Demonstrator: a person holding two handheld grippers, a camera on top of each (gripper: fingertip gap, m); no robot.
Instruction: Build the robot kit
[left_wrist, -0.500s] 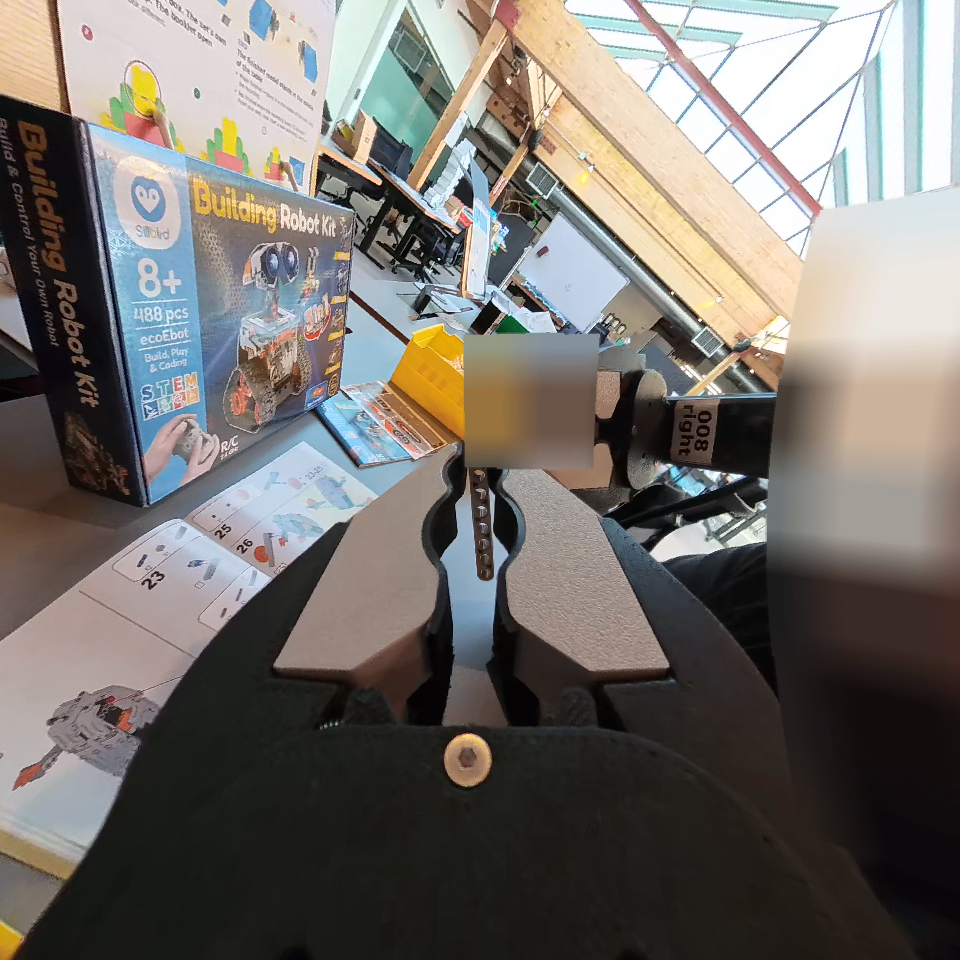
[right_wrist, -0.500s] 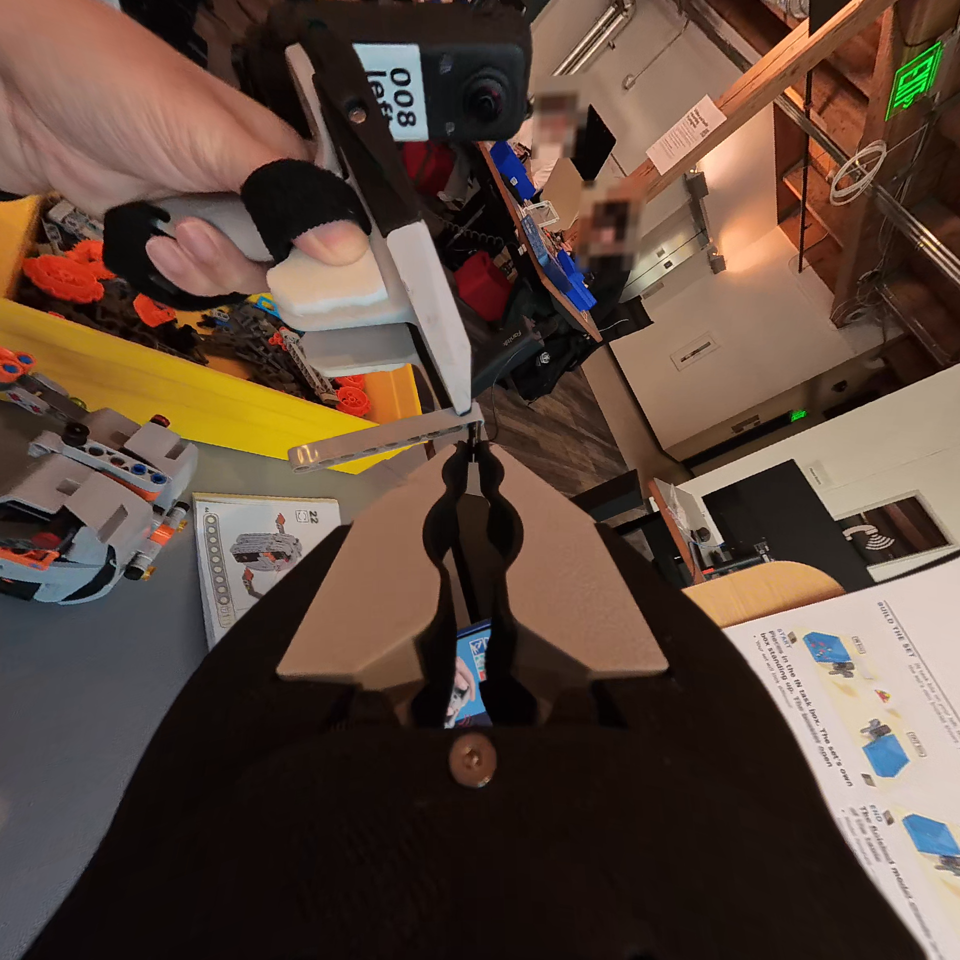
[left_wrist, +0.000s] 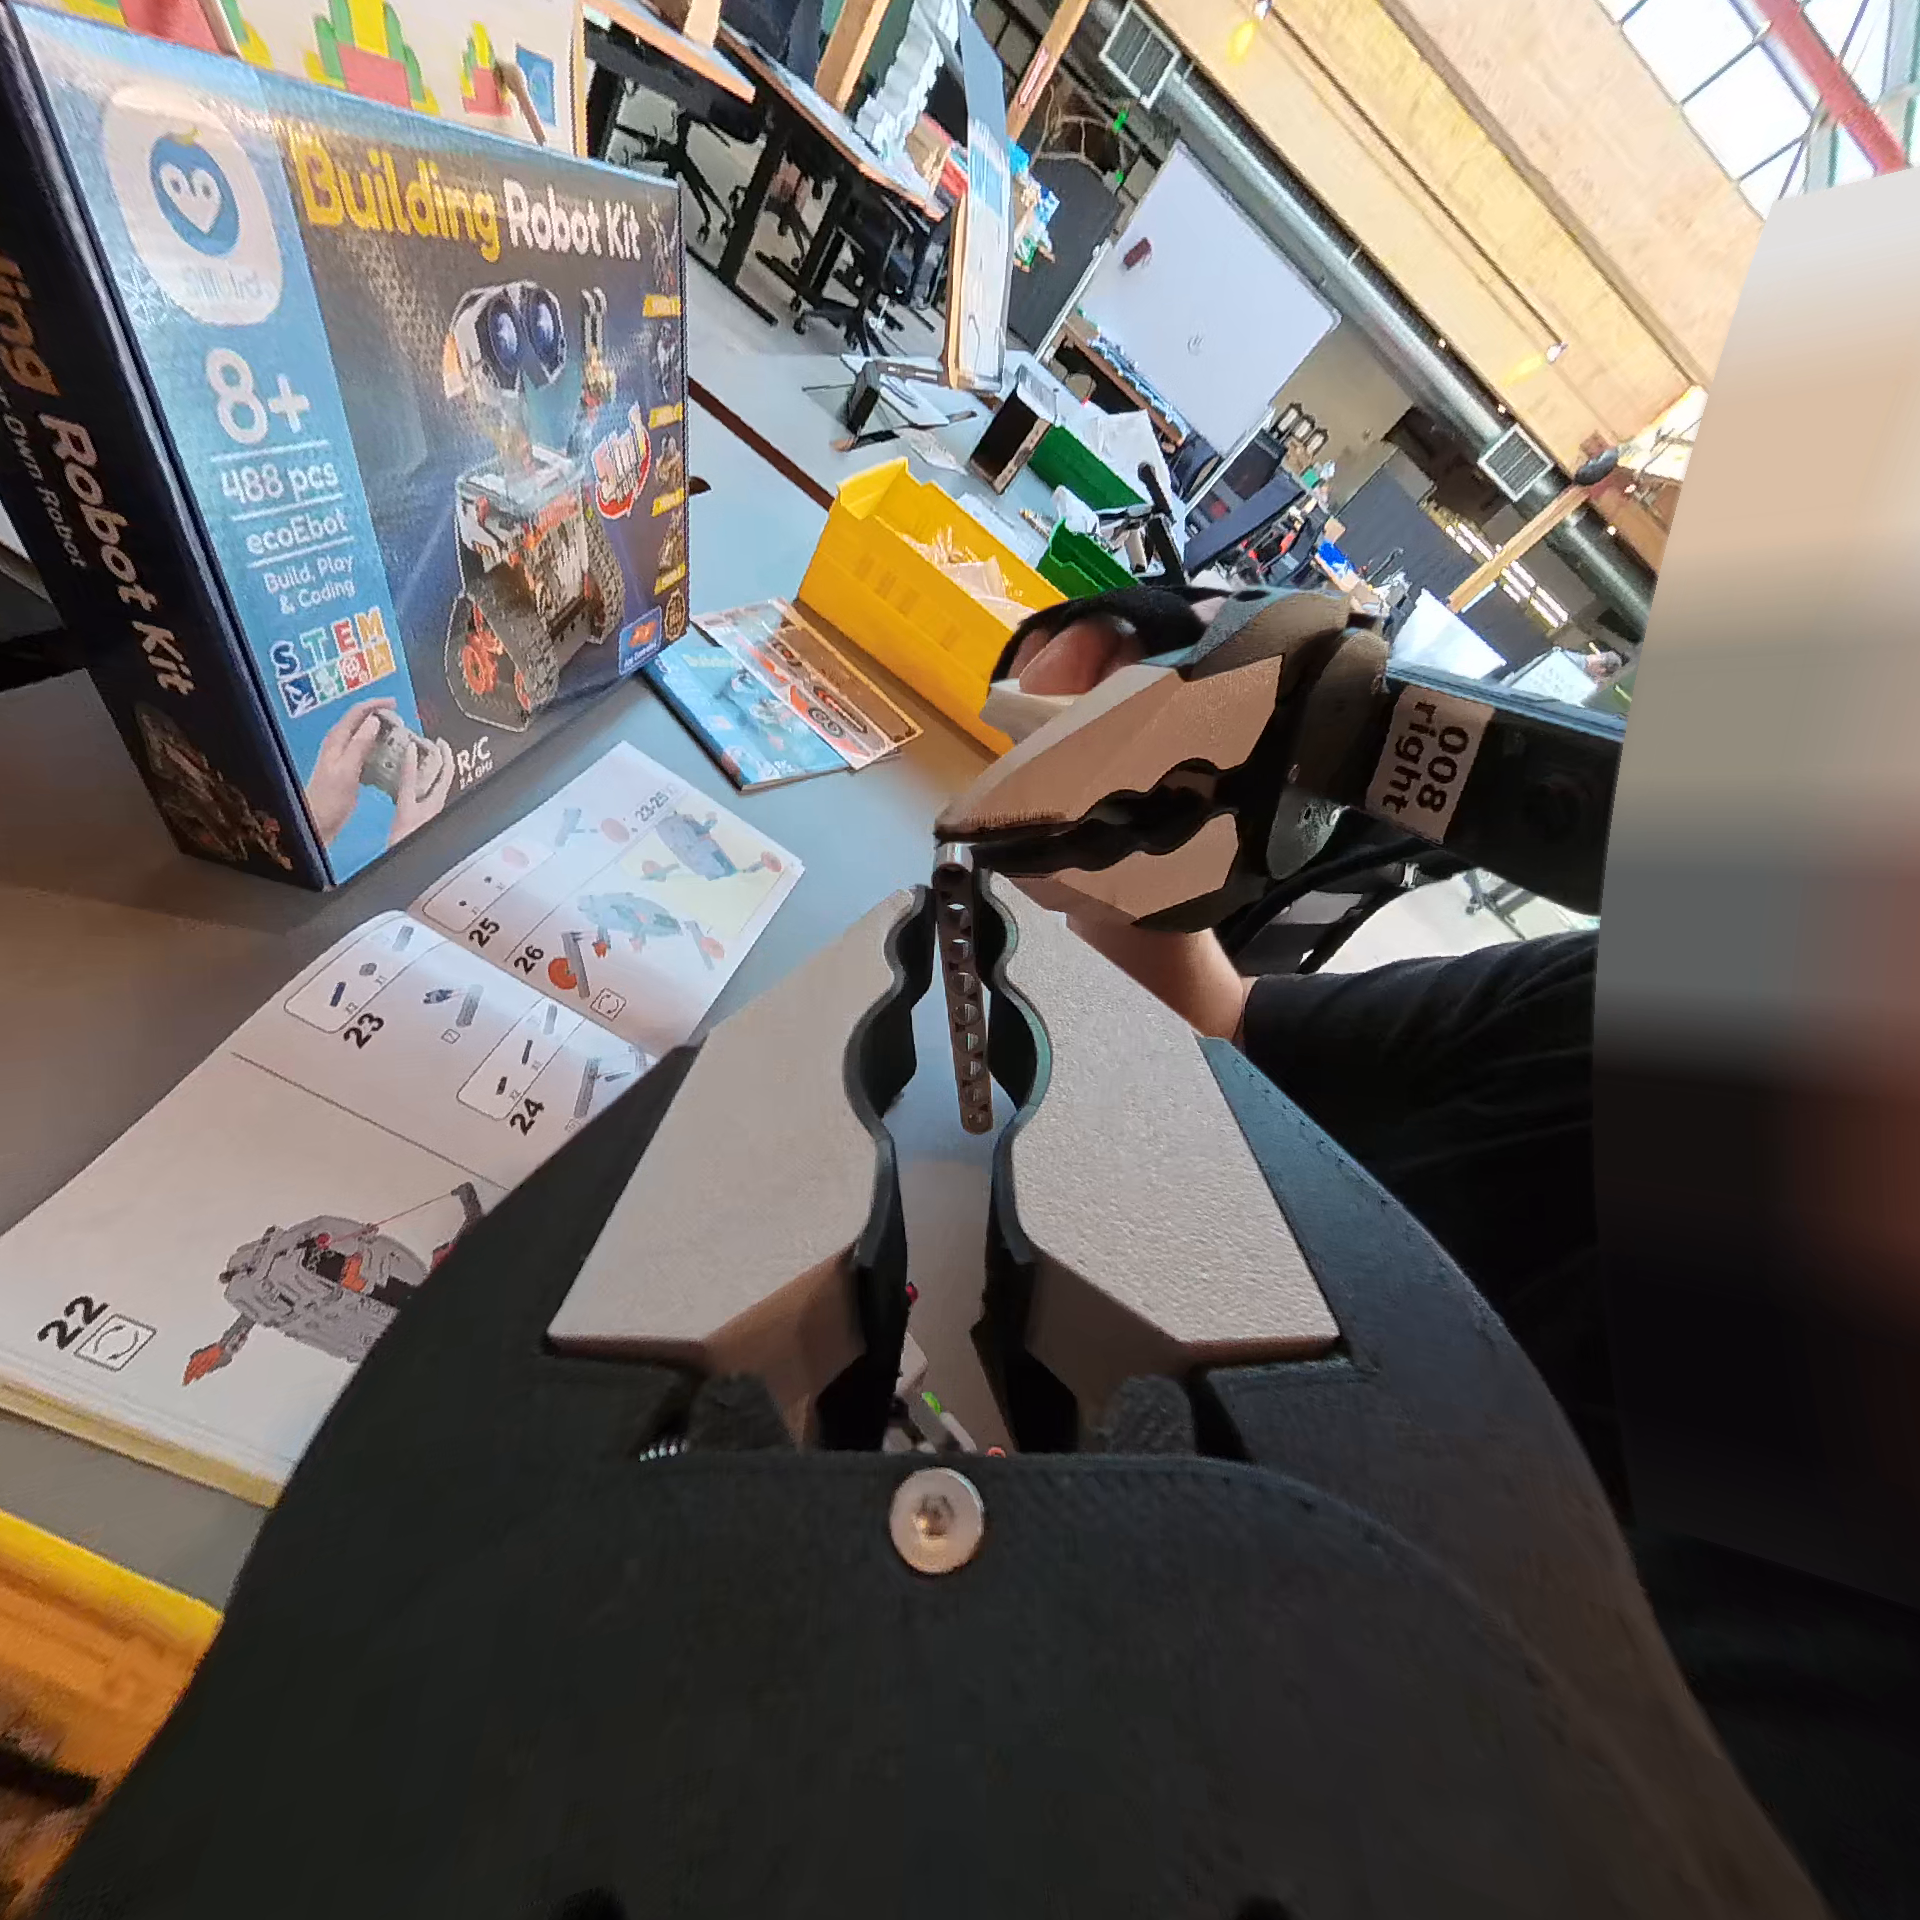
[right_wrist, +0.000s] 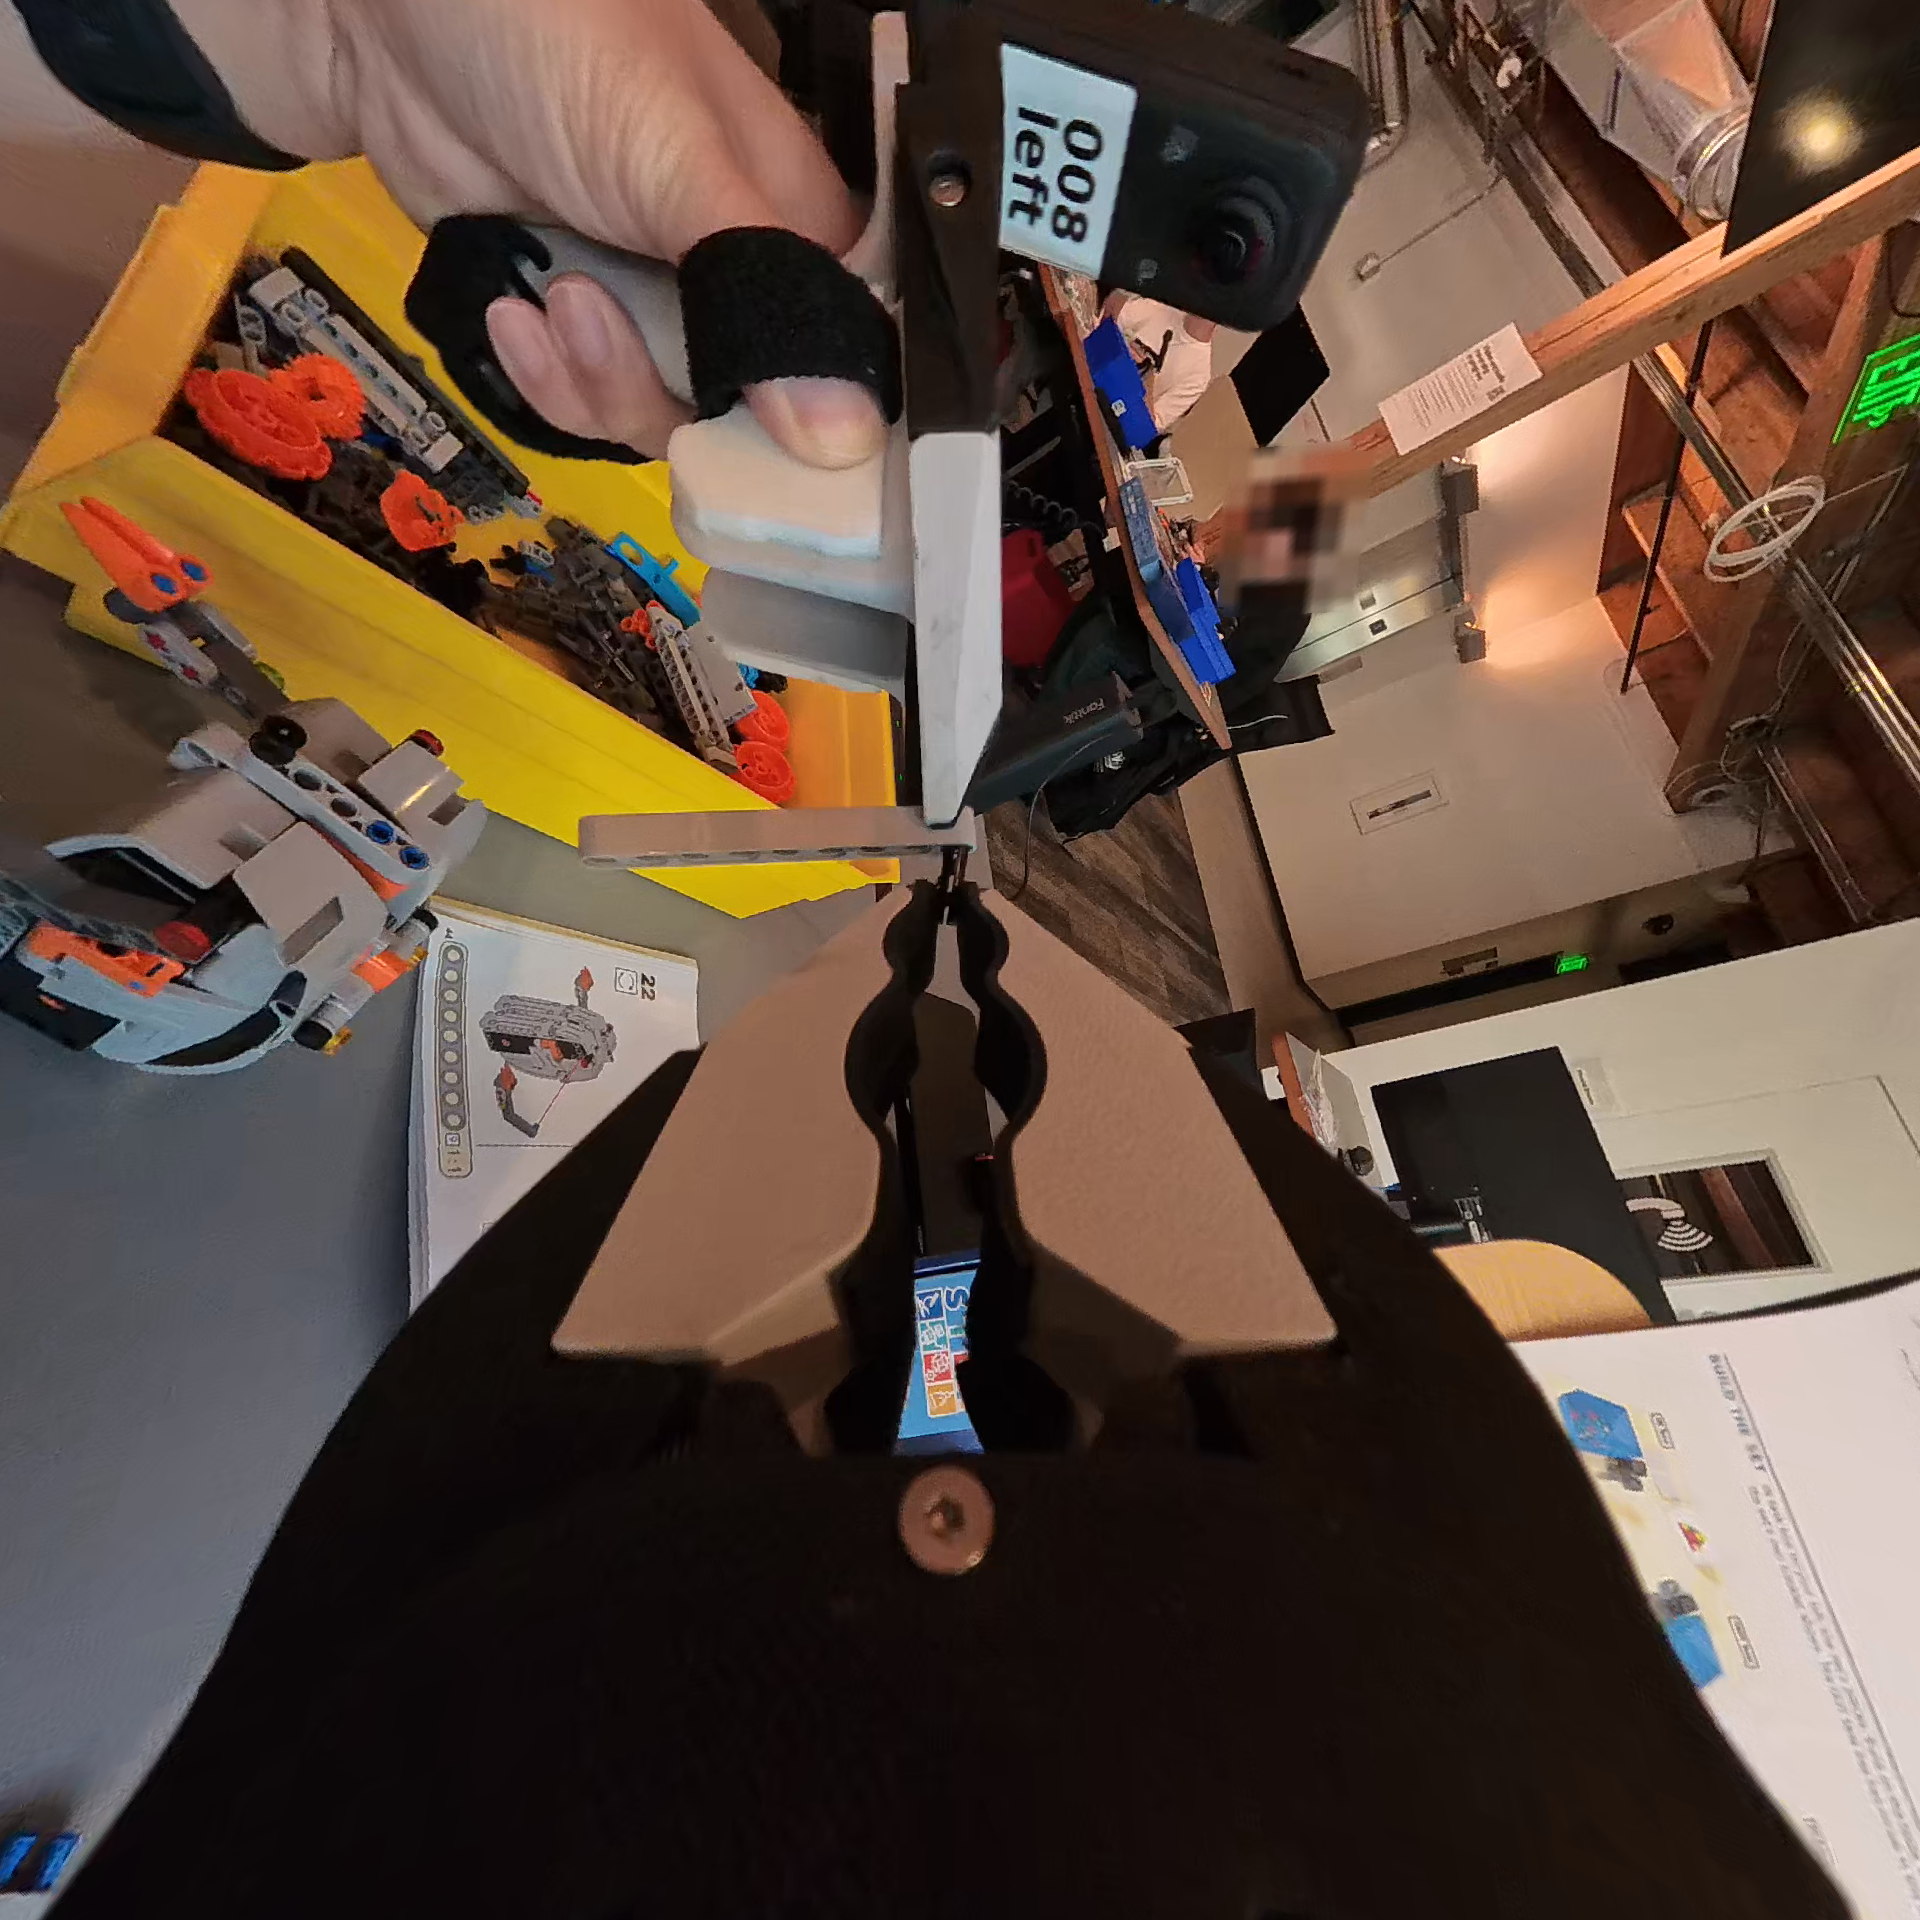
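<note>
My left gripper is shut on a grey beam with holes, pinched near its end between the fingertips. In the right wrist view the left gripper hangs from a hand, with the beam sticking out level to the left. My right gripper is shut on a small black pin, its tips right under the held end of the beam. In the left wrist view the right gripper points its tips at the beam's top end.
A robot kit box stands at the back left, an open instruction booklet in front of it. A yellow bin holds loose parts. A part-built grey and orange model lies on the grey table. A printed sheet lies at right. My left and right fingertips are right by each other.
The two grippers have come closer together. The right gripper's tips now sit at the end of the beam. The left wrist view has tilted down toward the table.
</note>
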